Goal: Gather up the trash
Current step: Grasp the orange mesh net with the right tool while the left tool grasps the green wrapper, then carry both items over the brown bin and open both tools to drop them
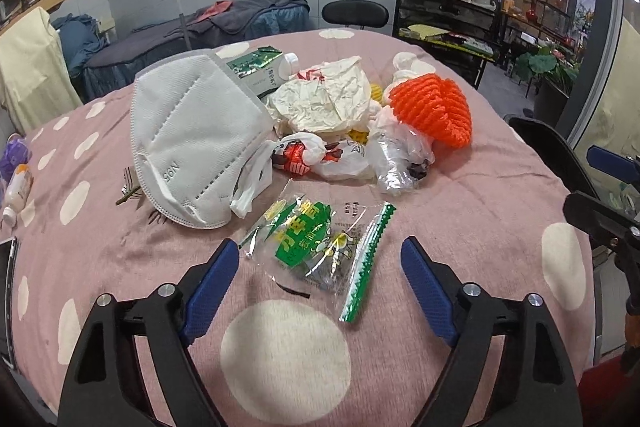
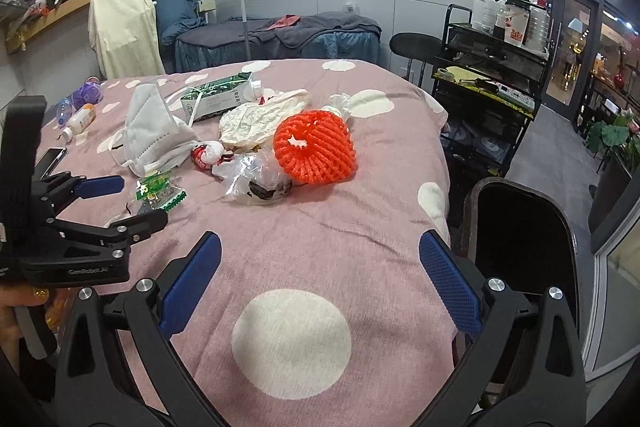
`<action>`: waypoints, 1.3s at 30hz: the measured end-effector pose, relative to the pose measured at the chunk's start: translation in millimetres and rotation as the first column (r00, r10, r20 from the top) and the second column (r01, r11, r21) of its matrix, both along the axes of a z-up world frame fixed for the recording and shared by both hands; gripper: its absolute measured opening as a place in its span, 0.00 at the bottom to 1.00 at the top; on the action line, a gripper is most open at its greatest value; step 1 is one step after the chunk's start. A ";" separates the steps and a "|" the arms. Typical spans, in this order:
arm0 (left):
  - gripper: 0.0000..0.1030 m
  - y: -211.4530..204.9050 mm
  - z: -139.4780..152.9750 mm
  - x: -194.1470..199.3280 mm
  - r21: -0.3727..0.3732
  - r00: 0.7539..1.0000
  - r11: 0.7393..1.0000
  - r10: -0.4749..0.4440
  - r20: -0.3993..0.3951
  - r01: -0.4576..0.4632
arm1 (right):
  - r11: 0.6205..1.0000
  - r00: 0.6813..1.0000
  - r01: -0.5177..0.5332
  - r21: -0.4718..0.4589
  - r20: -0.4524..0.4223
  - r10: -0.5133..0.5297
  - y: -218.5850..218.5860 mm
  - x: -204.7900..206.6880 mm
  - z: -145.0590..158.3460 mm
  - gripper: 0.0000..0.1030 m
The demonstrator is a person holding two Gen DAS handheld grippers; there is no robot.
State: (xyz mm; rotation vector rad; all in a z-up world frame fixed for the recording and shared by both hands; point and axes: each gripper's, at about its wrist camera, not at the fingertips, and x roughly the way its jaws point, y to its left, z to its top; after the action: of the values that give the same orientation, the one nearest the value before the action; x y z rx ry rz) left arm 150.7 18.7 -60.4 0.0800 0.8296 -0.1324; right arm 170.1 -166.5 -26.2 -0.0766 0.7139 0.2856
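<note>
A pile of trash lies on a pink dotted tablecloth [image 1: 480, 211]. My left gripper [image 1: 320, 259] is open, its blue pads either side of a clear green snack wrapper [image 1: 316, 247]. Beyond it lie a white N95 mask [image 1: 192, 139], a green carton [image 1: 260, 67], crumpled cream paper [image 1: 324, 99], a red-and-white plastic bag [image 1: 320, 155], a clear plastic bag [image 1: 400, 155] and an orange foam net [image 1: 436, 107]. My right gripper [image 2: 320, 259] is open and empty above the cloth, short of the orange net [image 2: 316, 147]. It sees the left gripper [image 2: 132, 199] at the wrapper [image 2: 160, 191].
A black bin or chair back [image 2: 520, 231] stands at the table's right edge. Small bottles [image 2: 80, 119] and a phone [image 2: 50, 159] lie at the far left of the table. A black cart [image 2: 488, 79] with bottles stands behind.
</note>
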 end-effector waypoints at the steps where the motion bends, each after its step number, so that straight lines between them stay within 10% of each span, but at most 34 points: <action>1: 0.69 1.3 -1.5 4.0 -0.011 1.000 1.000 0.005 -0.015 -0.005 | 1.000 1.000 -0.006 -0.001 -0.007 0.006 0.6 3.3 -0.3 0.95; 8: 0.23 11.9 -4.4 7.1 -0.123 0.999 0.992 0.020 -0.049 -0.026 | 0.998 0.996 -0.062 -0.021 -0.061 0.061 11.4 33.4 -4.5 0.95; 12: 0.16 15.7 -3.2 3.4 -0.149 0.999 0.988 0.031 -0.035 -0.036 | 0.997 0.990 -0.078 -0.022 -0.119 0.074 18.4 63.9 -12.2 0.92; 21: 0.13 14.3 7.8 -13.8 -0.188 0.999 0.982 0.030 0.028 -0.024 | 0.997 0.969 -0.075 0.002 -0.234 0.073 30.8 125.9 -29.5 0.74; 28: 0.13 7.0 11.8 -28.3 -0.201 0.998 0.980 0.014 0.056 -0.003 | 0.992 0.948 -0.052 0.117 -0.308 0.086 22.5 138.6 -37.7 0.22; 39: 0.13 -10.3 18.0 -37.1 -0.200 0.994 0.979 -0.015 0.111 0.037 | 0.994 0.994 -0.037 0.107 -0.102 0.048 -1.3 79.4 1.9 0.17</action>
State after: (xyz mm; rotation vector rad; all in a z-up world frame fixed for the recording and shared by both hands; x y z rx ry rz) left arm 113.6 8.5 -42.3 -0.0929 0.7021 -0.2342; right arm 249.6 -167.8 -24.2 0.0231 0.8003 0.3694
